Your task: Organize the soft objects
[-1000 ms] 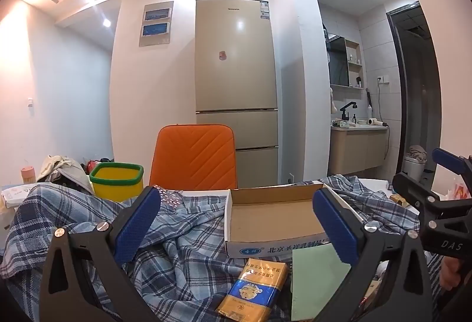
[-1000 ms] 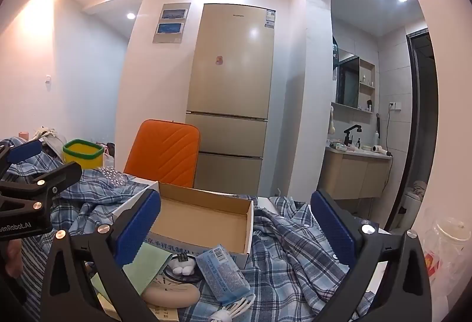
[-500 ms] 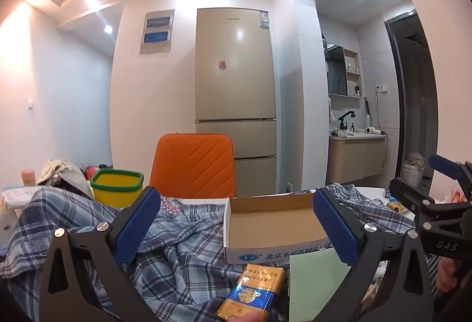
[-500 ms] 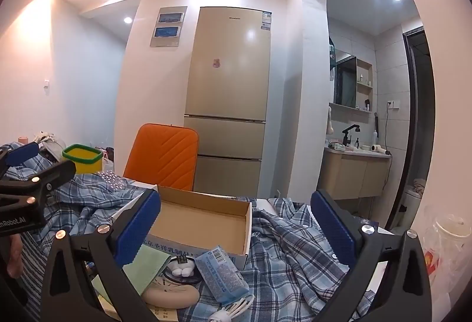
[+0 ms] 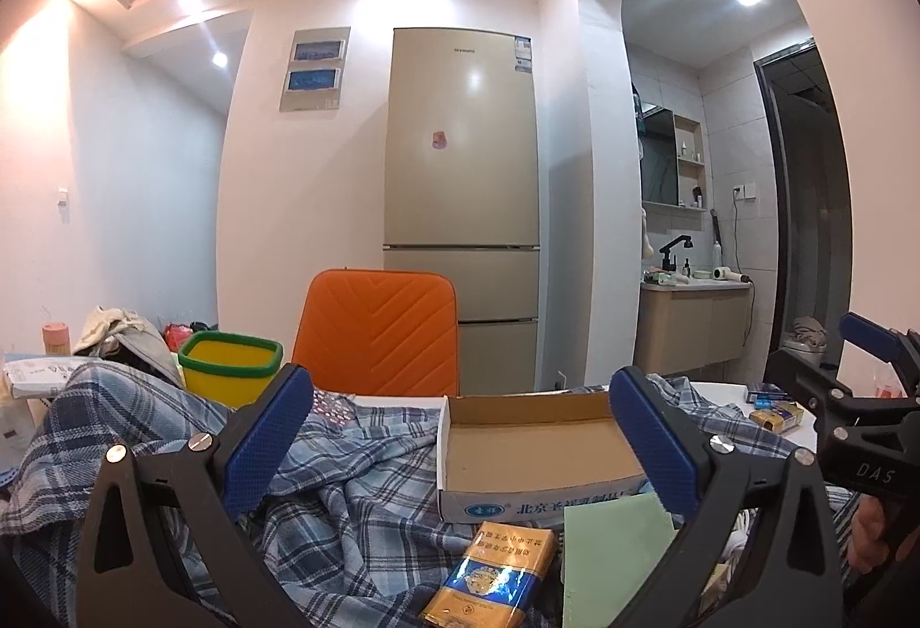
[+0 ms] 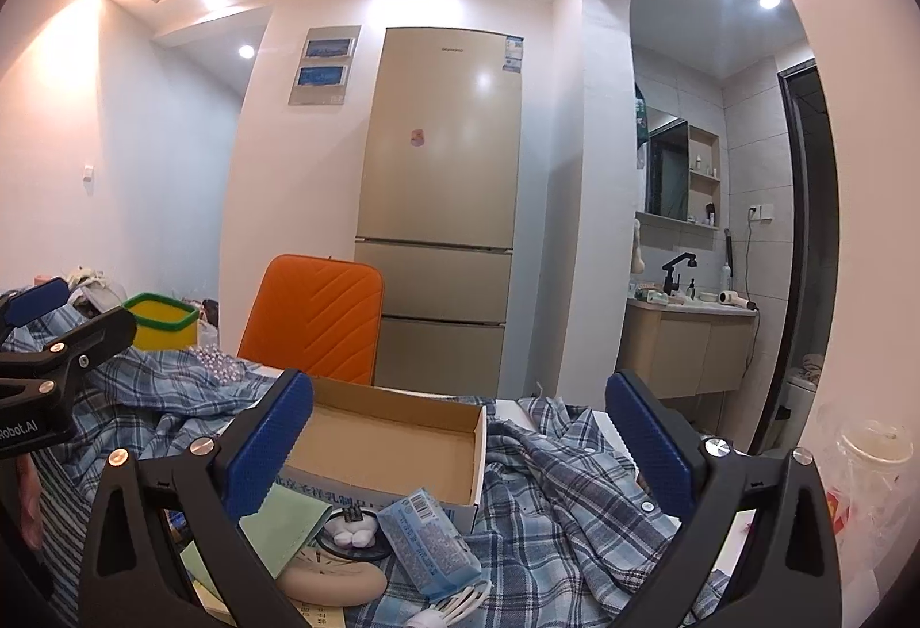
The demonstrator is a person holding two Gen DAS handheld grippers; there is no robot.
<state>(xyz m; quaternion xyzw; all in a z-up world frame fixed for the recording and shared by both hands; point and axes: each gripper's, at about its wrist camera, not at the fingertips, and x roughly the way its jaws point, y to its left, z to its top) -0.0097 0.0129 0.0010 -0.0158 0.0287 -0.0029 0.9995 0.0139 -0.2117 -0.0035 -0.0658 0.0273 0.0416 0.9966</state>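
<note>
A blue plaid shirt [image 5: 356, 501] lies rumpled across the table, spreading left and right of an empty cardboard box [image 5: 535, 450]. In the right wrist view the shirt [image 6: 575, 501] shows its button placket beside the box [image 6: 397, 438]. My left gripper [image 5: 460, 461] hovers open above the cloth and box, holding nothing. My right gripper [image 6: 460, 455] is open too, above the box and shirt, empty. Each gripper shows at the edge of the other's view: the right gripper [image 5: 862, 398] and the left gripper [image 6: 52, 340].
Small items lie near the box: a yellow-blue packet [image 5: 494, 576], a green pad [image 5: 615, 553], a blue tissue pack [image 6: 425, 542], a beige soft piece [image 6: 333, 579], a white cable [image 6: 454, 605]. An orange chair [image 5: 379, 334], a yellow-green bin [image 5: 230, 363] and a fridge [image 5: 460, 202] stand behind.
Both grippers have tilted upward slightly, so the table contents sit lower in each view. Both stay open and empty; nothing on the table has moved.
</note>
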